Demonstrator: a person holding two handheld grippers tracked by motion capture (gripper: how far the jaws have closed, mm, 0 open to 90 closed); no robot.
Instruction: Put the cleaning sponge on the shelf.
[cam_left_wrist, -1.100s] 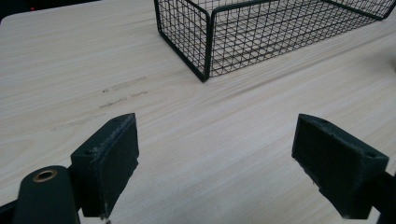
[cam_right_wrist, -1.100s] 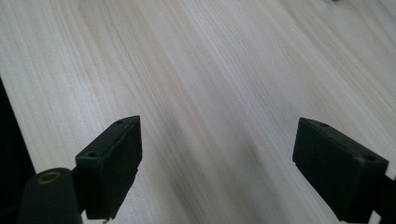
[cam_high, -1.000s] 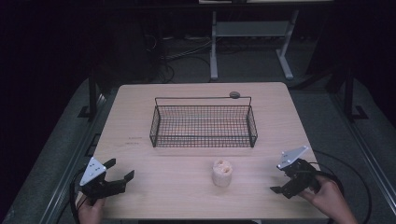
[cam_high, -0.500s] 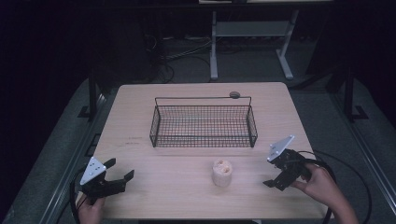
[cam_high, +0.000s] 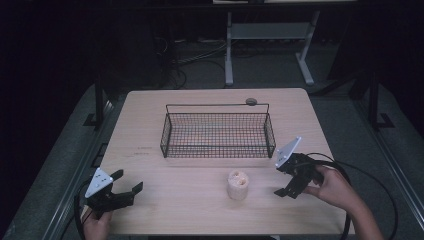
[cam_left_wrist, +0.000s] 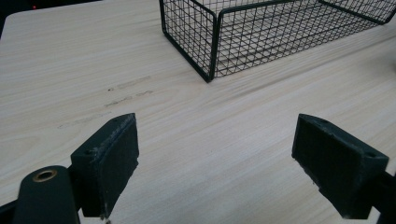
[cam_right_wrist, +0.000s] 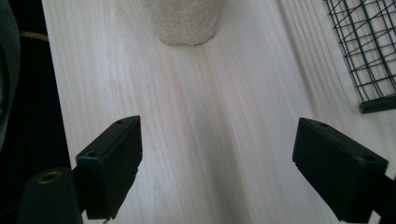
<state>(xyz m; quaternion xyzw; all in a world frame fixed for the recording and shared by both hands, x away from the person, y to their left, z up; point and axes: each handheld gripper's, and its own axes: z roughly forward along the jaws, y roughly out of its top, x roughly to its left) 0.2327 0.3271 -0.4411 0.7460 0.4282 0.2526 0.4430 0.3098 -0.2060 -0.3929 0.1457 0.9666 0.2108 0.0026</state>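
Note:
A cream, rough-textured cylinder (cam_high: 238, 184) stands upright on the wooden table (cam_high: 150, 120), in front of an empty black wire basket (cam_high: 217, 131). My right gripper (cam_high: 279, 181) is open, a short way right of the cylinder and pointing at it. In the right gripper view the cylinder's base (cam_right_wrist: 187, 21) lies ahead of the open gripper (cam_right_wrist: 217, 163), with the basket's corner (cam_right_wrist: 369, 51) at the right. My left gripper (cam_high: 127, 180) is open near the table's front left corner, holding nothing. In the left gripper view that gripper (cam_left_wrist: 217, 158) faces the basket (cam_left_wrist: 219, 42).
A small dark round object (cam_high: 251, 101) lies on the table just behind the basket's rear rim. A cable (cam_high: 370, 185) loops from the right gripper past the table's right edge. Bare wood lies between the left gripper and the cylinder.
My right gripper has moved left and away from the front edge, closer to the cylinder. The left gripper, cylinder and basket have stayed put.

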